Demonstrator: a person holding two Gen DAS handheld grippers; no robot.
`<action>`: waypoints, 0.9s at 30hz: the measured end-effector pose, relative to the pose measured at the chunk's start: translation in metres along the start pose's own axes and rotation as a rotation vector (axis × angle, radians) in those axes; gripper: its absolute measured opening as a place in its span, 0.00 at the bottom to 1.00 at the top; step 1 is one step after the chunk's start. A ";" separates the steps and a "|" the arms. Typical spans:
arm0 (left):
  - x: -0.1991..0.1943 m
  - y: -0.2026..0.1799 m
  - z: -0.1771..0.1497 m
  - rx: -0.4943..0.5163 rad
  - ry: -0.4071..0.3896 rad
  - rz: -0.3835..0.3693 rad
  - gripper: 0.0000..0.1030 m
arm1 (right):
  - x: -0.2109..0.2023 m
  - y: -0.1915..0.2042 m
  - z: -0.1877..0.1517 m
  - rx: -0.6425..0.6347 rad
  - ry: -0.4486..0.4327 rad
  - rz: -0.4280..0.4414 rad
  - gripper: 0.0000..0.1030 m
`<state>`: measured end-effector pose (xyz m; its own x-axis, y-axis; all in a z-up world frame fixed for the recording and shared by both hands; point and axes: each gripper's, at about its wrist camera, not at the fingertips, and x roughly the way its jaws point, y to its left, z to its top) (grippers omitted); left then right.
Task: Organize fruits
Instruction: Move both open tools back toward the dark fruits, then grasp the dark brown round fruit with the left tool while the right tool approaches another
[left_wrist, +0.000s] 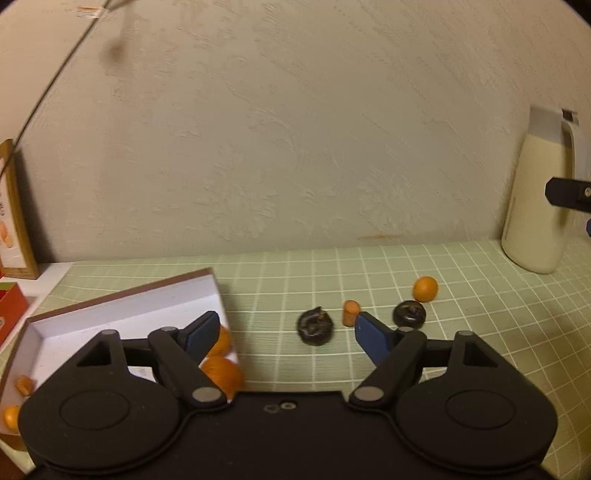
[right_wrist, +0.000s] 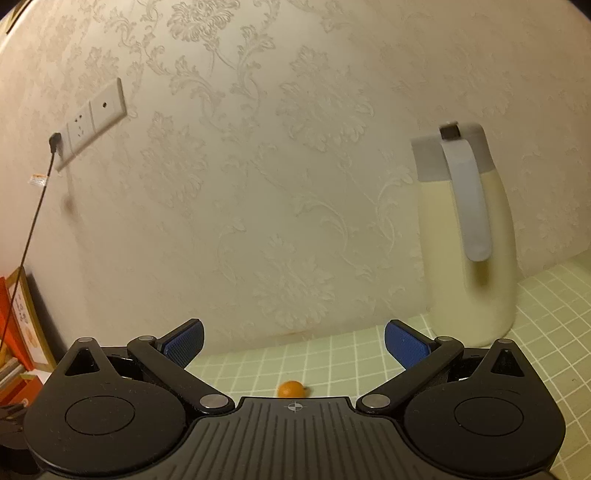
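Here, orange stub (left_wrist: 350, 312) upright, long axis vertical

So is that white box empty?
No. The white box holds several orange fruits along its near side.

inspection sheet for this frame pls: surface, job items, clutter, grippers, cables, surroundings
Surface: green grid mat on the table.
Job's things: open box holding orange fruits; on the mat, a round orange fruit, a small orange piece, two dark wrinkled fruits.
Clutter: cream jug at the wall.
Grippers: left hand-held gripper open, empty; right hand-held gripper open, empty.
Cables: black cable plugged into the wall socket.
Surroundings: patterned wallpaper; cartons at left.
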<state>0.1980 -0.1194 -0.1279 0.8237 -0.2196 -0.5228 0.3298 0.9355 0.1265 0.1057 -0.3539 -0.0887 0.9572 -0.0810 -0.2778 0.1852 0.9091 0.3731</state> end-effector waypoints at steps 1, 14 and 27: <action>0.004 -0.003 -0.001 0.004 0.007 -0.007 0.68 | 0.001 -0.001 0.000 0.002 0.001 -0.003 1.00; 0.045 -0.014 -0.004 -0.018 0.070 -0.029 0.66 | 0.008 -0.008 -0.004 0.014 0.014 -0.020 1.00; 0.075 -0.012 -0.005 -0.038 0.097 -0.010 0.61 | 0.035 0.002 -0.024 -0.034 0.092 -0.009 1.00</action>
<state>0.2533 -0.1451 -0.1729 0.7711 -0.2031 -0.6035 0.3188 0.9436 0.0897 0.1346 -0.3455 -0.1189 0.9307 -0.0526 -0.3620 0.1846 0.9219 0.3406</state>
